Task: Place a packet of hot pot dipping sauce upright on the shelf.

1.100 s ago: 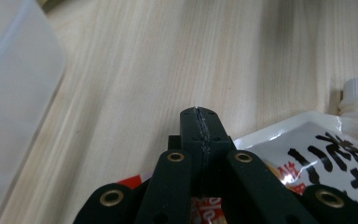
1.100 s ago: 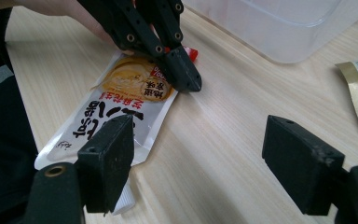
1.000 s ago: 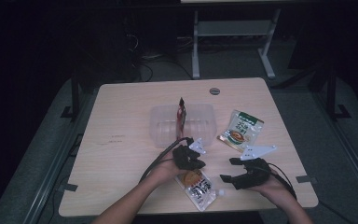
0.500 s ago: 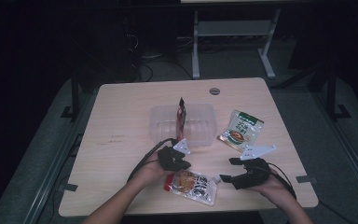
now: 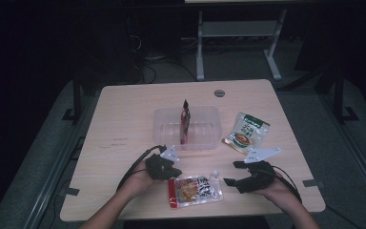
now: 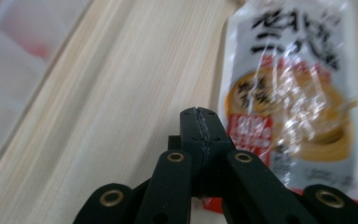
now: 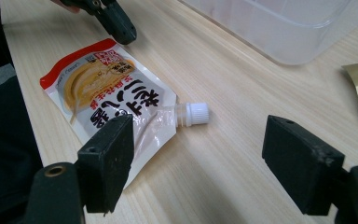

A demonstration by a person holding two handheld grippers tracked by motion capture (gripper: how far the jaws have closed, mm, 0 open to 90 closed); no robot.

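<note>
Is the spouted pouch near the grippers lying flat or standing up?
Lying flat. The spouted pouch rests printed face up on the table, its white cap touching the wood, between the left gripper and right gripper.

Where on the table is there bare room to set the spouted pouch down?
The widest bare stretch is the table's left side, left of the clear container. A bare strip runs behind the container near the round grommet. It is crowded at the front: spouted pouch between left claw and right claw, with the green pouch right of the container.
</note>
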